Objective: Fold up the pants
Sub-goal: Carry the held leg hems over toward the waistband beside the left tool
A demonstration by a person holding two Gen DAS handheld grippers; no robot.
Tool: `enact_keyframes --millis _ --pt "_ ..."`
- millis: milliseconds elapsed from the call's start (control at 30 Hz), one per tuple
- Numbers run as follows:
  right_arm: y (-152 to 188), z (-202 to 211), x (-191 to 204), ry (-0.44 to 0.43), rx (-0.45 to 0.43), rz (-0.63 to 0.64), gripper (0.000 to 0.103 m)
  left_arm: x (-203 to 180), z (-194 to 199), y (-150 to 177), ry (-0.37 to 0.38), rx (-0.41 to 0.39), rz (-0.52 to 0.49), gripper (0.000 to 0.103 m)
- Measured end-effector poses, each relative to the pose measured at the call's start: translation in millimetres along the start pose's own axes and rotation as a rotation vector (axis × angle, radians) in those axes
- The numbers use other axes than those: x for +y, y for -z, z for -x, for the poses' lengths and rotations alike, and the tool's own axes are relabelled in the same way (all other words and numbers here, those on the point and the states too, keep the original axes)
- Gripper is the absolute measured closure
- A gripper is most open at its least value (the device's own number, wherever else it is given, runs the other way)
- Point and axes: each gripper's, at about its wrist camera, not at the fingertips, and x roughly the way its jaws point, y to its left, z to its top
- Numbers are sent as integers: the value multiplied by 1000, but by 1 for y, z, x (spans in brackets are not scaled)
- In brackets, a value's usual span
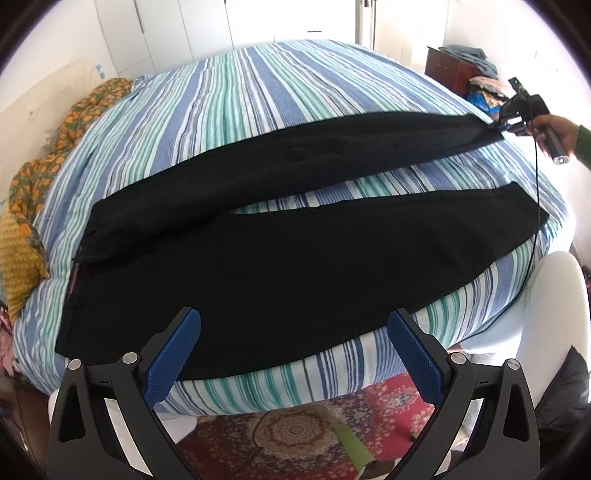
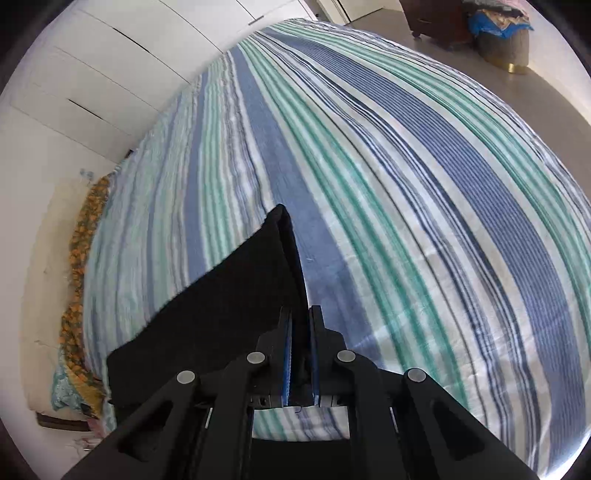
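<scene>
Black pants [image 1: 258, 266] lie spread across the striped bedspread [image 1: 229, 110]; the right gripper [image 2: 301, 325] is clamped on the far leg's hem. The left gripper [image 1: 293, 332] hovers wide apart over the near edge, touching nothing.

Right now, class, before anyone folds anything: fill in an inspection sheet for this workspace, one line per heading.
Surface: bed with striped cover, pants spread flat on it.
Job's things: black pants, legs splayed apart, waist toward the left of the left wrist view.
Clutter: orange patterned cloth at the bed's left edge.
Grippers: left tongs open, above the bed's near edge, holding nothing; right tongs shut on the far leg's hem.
Cables: thin black cable hanging from the right tongs.
Surroundings: white cupboards, patterned rug, white chair, wooden cabinet.
</scene>
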Motion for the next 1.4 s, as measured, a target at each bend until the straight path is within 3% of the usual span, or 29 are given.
enact_keyframes --millis 67,133,200,233,333,433,533,667,767,867,967,1067,1200,1300,1400 --pt "9 -24 -14 116 29 -21 94 4 0 0 -4 3 11 1" --pt "20 -41 -22 335 10 26 91 14 -2 2 -9 10 41 1" --pt "31 -47 -22 442 -17 59 66 28 -9 3 -25 17 76 1" --pt "37 -45 -19 438 -44 68 63 36 -15 3 -37 17 90 1" --pt "60 -36 19 337 -115 148 60 63 -43 -10 -85 -25 108 1" --pt "85 -50 81 170 -102 238 42 87 -92 -39 -223 -100 85 1" --pt "118 -83 153 13 -71 336 40 110 -149 -56 -343 -60 113 2" --pt "164 -129 248 -145 -9 461 40 128 -195 -39 -322 77 192 2" --pt "191 -173 295 -145 89 526 38 132 -184 -19 -288 53 213 2" --pt "201 -208 305 -38 155 528 35 137 -173 -7 -271 64 210 2" --pt "203 -195 312 9 93 523 35 138 -158 1 -250 50 237 2" --pt "232 -151 328 -59 19 603 34 138 -149 7 -192 28 275 2" --pt "305 -107 341 -248 0 690 19 137 -149 9 -142 30 315 2" --pt "355 -109 332 -254 8 691 19 135 -160 16 -139 54 325 1" --pt "381 -135 306 -192 52 590 19 126 -168 23 -167 48 287 0"
